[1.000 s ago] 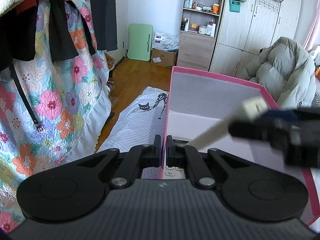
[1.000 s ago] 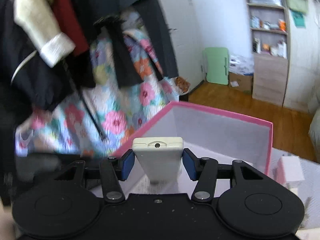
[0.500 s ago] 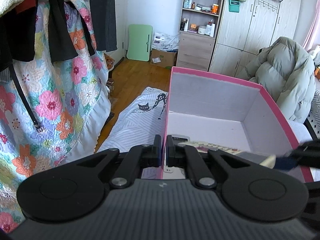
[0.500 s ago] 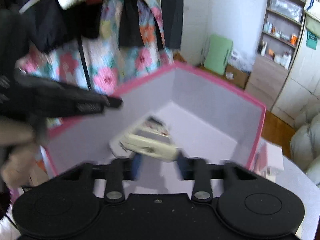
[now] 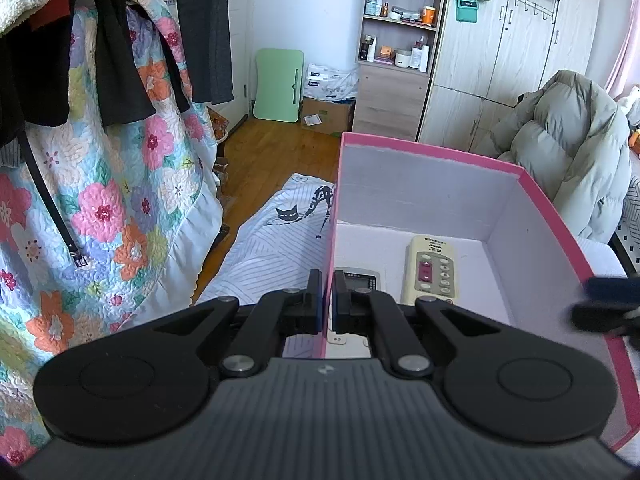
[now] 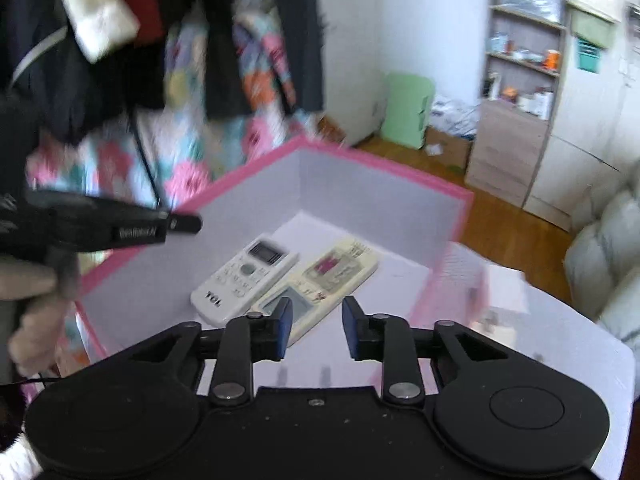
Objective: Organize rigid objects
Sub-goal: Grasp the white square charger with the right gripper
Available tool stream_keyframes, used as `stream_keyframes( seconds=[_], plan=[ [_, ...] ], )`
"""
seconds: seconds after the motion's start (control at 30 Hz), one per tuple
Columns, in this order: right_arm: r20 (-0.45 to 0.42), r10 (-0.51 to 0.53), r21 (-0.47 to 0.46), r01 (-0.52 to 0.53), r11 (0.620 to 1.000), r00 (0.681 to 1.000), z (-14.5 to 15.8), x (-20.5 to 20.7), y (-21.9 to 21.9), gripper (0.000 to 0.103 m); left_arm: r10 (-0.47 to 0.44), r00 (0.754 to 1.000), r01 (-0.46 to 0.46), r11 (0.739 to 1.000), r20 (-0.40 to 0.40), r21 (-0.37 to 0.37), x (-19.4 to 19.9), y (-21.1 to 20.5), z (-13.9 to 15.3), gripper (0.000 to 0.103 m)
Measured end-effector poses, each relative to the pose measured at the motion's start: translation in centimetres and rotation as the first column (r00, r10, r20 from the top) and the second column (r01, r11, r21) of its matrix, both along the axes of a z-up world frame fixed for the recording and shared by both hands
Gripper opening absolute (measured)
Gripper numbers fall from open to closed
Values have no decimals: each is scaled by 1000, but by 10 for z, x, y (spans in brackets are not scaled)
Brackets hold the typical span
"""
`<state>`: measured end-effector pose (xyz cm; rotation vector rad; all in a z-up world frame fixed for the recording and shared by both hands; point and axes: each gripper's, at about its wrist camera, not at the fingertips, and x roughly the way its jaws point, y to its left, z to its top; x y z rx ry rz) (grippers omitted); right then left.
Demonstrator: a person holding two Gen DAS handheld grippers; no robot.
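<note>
Left wrist view: left gripper (image 5: 327, 302) clamped on pink box (image 5: 556, 222) wall; two remotes inside, cream remote (image 5: 432, 270) and white remote (image 5: 356, 280) partly hidden behind fingers

Right wrist view: right gripper (image 6: 316, 326) empty, jaws opening above both remotes; floral quilt (image 6: 180, 152) behind box
</note>
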<state>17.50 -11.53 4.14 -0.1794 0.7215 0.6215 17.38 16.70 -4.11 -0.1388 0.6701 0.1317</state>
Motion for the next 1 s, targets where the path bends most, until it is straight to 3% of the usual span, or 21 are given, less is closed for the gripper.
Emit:
stream_keyframes(
  seconds=[0.13, 0.3, 0.53, 0.63, 0.73, 0.83, 0.9, 1.0],
  plan=[
    [15, -132, -1, 132, 991, 991, 5, -4, -51, 39, 2, 1000, -2, 1000, -1, 17, 1, -3, -1, 3],
    [-86, -282, -15, 282, 959, 956, -18, 3, -107, 41, 2, 1000, -2, 1000, -1, 28, 1, -3, -1, 3],
    [-188, -356, -40, 356, 934, 915, -55, -3, -129, 52, 4, 1000, -4, 1000, -1, 24, 1, -4, -1, 3],
    [-210, -316, -3, 323, 946, 925, -62, -8, -128, 52, 3, 1000, -3, 999, -2, 32, 1, -5, -1, 3],
    [-200, -230, -3, 234, 972, 952, -64, -11, -111, 60, 2, 1000, -2, 999, -2, 34, 1, -4, -1, 3],
    [-173, -168, -61, 159, 985, 970, -67, -8, -88, 63, 2, 1000, -2, 999, -3, 37, 1, -5, -1, 3],
    [-150, -171, -122, 154, 981, 974, -70, -5, -76, 68, 2, 1000, -2, 999, -2, 36, 1, -5, -1, 3],
    [-119, -157, -195, 132, 972, 980, -76, 5, -63, 68, 1, 1000, -1, 999, -3, 39, 1, -5, -1, 3]
  ],
)
